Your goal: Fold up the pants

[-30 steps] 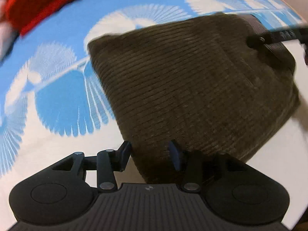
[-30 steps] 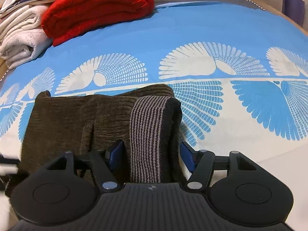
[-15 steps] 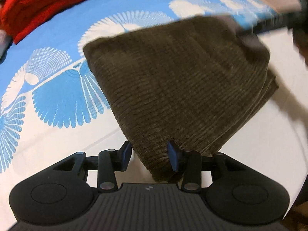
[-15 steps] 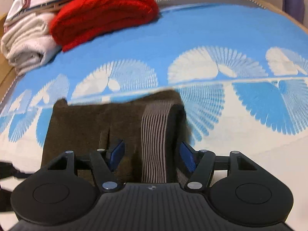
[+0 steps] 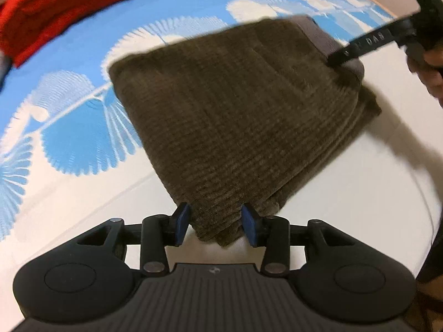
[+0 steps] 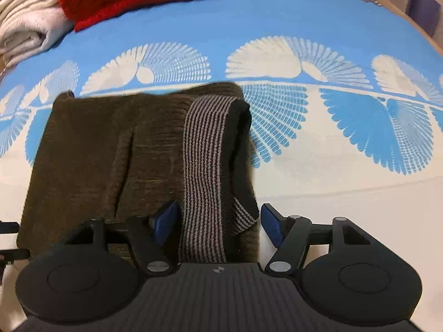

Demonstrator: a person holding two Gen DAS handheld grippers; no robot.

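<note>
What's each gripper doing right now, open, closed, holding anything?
Left gripper: open, jaws either side of the pants corner, not clamped.
Right gripper: open, jaws straddling the striped waistband, not clamped.

Left wrist view: set low and close behind the left gripper [image 5: 215, 228], looking forward across a corner of the folded brown pants [image 5: 238, 116] toward the right gripper [image 5: 368, 45] at the far end. Right wrist view: set equally low behind the right gripper [image 6: 218, 225], facing along the striped waistband [image 6: 206, 166] toward the bed's far side. Both views share the pants, the blue-and-white bedspread [image 6: 277, 27] and the red blanket [image 5: 63, 8].
</note>
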